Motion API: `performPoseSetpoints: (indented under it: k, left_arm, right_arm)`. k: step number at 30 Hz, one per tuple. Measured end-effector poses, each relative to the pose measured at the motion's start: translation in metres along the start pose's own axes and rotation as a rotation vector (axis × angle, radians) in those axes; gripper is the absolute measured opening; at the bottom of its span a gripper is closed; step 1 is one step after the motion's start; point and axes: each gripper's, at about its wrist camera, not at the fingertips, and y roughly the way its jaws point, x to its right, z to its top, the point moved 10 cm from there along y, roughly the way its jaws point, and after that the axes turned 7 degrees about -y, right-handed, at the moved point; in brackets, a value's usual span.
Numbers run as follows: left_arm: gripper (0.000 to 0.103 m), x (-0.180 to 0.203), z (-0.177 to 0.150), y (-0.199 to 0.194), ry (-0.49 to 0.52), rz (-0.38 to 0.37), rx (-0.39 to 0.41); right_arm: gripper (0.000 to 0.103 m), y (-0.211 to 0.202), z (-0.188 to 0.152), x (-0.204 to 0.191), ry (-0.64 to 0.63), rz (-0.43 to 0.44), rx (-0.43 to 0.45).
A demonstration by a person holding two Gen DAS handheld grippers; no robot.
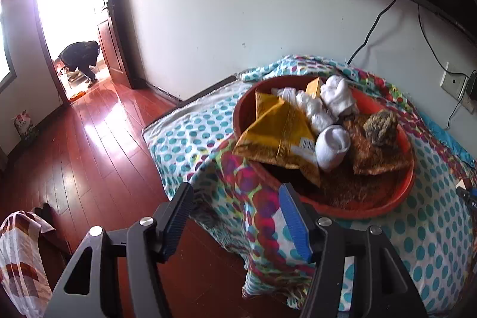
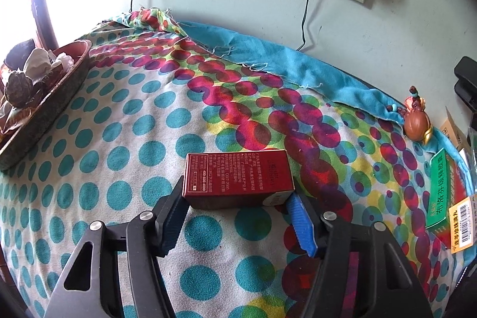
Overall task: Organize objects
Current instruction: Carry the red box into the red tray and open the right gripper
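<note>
My right gripper (image 2: 238, 206) is clamped on the near end of a red box (image 2: 238, 179) lying on the spotted cloth (image 2: 119, 139). My left gripper (image 1: 235, 207) hangs empty, fingers apart, beside the red basin (image 1: 399, 192) of socks and packets.

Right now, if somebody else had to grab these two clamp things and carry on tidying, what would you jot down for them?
Right gripper: jaws closed on the near end of the dark red box, which lies on the dotted cloth.
Left gripper: open, holding nothing, by the table's corner near the red basin.
Already in the basin: yellow packets, white socks and other small things.
Not yet put away: the red box, a green box and a yellow-labelled packet at the right edge, a small brown figurine by the blue cloth.
Next, probably: carry the red box to the basin.
</note>
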Motion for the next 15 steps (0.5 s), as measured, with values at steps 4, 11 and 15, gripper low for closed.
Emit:
performPoseSetpoints:
  k: [4,11,15]
  left_arm:
    - [0.062,-0.003,-0.011,0.005,0.003,-0.005,-0.024]
    - [0.062,0.009,-0.016,0.006,0.019,-0.053,-0.059]
    - [0.062,0.018,-0.012,0.002,0.033,-0.076,-0.059]
  right_arm:
    - [0.060,0.001,0.001,-0.002,0.028,0.002,-0.008]
    - [0.060,-0.044,0.047,-0.065,-0.011,0.087,0.092]
    - [0.060,-0.082,0.087,-0.131,-0.024,0.217,0.163]
